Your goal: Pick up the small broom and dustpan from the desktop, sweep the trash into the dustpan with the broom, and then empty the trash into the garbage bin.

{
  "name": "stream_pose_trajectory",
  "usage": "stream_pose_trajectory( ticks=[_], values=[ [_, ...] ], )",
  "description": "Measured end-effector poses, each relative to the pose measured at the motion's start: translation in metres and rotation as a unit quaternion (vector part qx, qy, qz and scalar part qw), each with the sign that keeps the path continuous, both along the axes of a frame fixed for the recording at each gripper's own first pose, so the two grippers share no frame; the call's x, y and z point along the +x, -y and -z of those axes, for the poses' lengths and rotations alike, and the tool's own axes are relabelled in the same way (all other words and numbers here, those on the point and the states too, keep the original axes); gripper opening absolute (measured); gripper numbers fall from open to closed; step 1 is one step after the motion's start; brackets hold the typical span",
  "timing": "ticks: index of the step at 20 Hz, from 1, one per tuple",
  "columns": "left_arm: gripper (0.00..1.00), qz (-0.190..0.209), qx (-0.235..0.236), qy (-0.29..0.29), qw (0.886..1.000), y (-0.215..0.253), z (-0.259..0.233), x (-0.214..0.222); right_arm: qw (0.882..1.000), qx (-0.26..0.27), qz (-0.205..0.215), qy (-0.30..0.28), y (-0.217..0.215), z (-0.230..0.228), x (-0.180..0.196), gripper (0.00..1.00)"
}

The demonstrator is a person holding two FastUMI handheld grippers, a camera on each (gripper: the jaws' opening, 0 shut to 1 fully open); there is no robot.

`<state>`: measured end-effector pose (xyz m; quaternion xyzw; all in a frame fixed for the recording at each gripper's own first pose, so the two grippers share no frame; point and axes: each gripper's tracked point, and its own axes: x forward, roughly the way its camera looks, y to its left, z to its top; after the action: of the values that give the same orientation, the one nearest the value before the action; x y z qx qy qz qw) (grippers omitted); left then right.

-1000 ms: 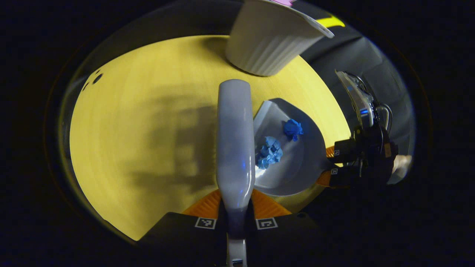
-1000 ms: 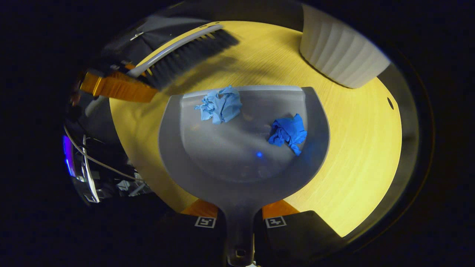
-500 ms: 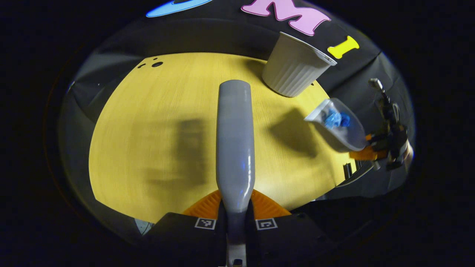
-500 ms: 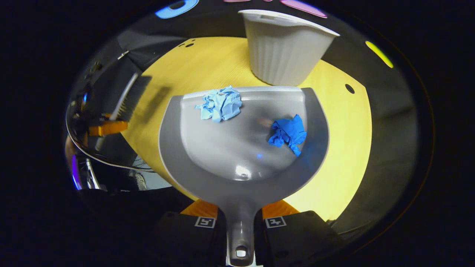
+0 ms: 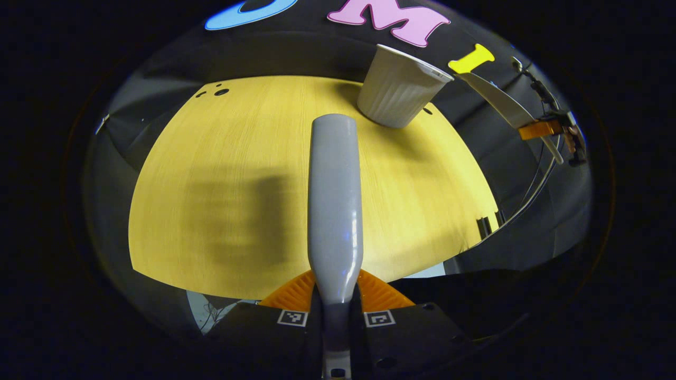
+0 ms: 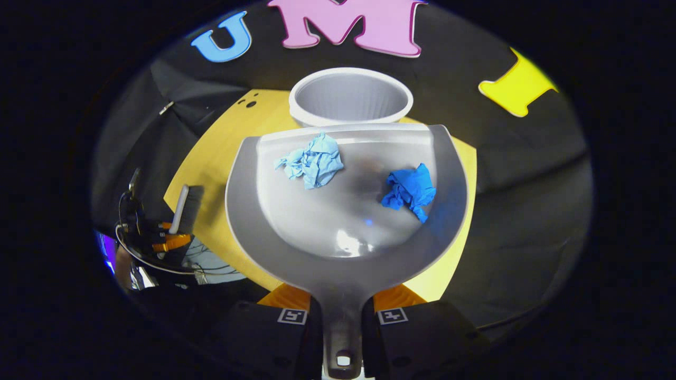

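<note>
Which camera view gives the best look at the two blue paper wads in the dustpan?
The right gripper view. It looks straight into the dustpan, so the light blue wad and the dark blue wad both lie in plain sight, apart from each other. The left gripper view catches the dustpan edge-on, far off by the bin, so its contents are hidden.

No readable text, brand or number stands on anything here; the only markings are small black-and-white square coded tags on the left tongs (image 5: 336,303) and on the right tongs (image 6: 341,306), and these carry patterns, not words
</note>
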<state>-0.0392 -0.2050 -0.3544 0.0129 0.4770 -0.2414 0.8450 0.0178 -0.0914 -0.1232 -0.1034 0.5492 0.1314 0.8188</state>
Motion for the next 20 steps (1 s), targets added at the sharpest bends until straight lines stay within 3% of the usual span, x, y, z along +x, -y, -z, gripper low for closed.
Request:
stream_pose_trajectory(
  ticks=[1,4,7,13,15,17,20],
  values=[
    [0.28,-0.001,-0.002,0.001,1.000,0.000,-0.004,0.002,1.000,0.006,0.005,0.010,0.000,-0.010,0.016,0.33],
    [0.24,-0.017,-0.012,-0.001,1.000,-0.004,-0.015,0.009,0.999,-0.004,0.010,0.050,0.003,-0.025,0.068,0.33],
    [0.28,-0.038,-0.010,0.013,0.999,-0.017,-0.031,0.021,0.994,-0.034,0.040,0.092,0.006,-0.023,0.127,0.33],
    [0.24,-0.090,-0.018,0.022,0.995,-0.035,-0.041,0.030,0.986,-0.086,0.039,0.141,0.003,0.004,0.184,0.33],
    [0.28,-0.100,-0.029,0.017,0.994,-0.034,-0.039,0.031,0.980,-0.116,0.033,0.158,0.006,0.012,0.194,0.33],
    [0.25,-0.110,-0.034,0.013,0.993,-0.036,-0.037,0.033,0.974,-0.134,0.028,0.183,0.006,0.014,0.204,0.33],
    [0.25,-0.116,-0.038,0.007,0.992,-0.035,-0.036,0.034,0.948,-0.204,0.021,0.242,0.021,0.004,0.222,0.33]
  ],
)
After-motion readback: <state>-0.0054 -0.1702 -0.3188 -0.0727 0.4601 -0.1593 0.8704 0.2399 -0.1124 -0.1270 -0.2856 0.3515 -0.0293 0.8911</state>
